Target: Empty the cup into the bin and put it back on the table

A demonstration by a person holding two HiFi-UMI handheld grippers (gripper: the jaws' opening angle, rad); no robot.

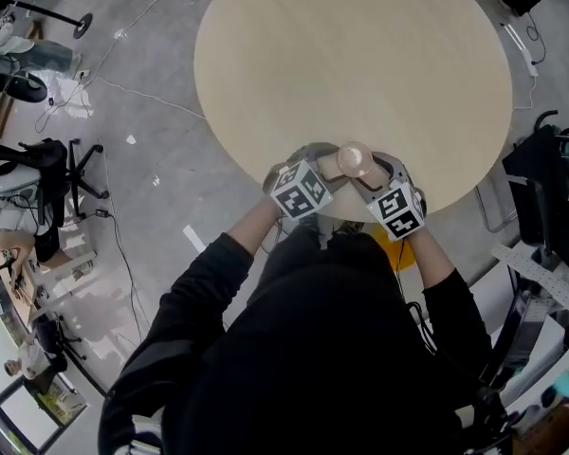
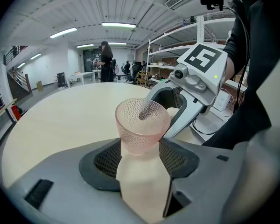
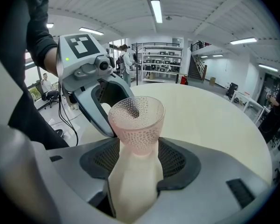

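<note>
Black sleeves [image 1: 204, 282] reach to the 6 o'clock edge of the round pale wood-tone tabletop [image 1: 351, 55], where both tools meet on the pink dimpled translucent cup [image 1: 353, 159]. The left hand-held gripper [image 2: 141, 158] has its cream jaws drawn narrow on the cup's base, and the right hand-held gripper [image 3: 136, 160] pinches it likewise from the opposite side. The cup stands upright, mouth at 12 o'clock. A dark streak shows inside it; I cannot tell whether that is contents.

No bin is in view. I would let one gripper release first, carry the cup level, and tip it by a slow wrist roll only once over the bin, since the narrow base looks likely to pivot.
</note>
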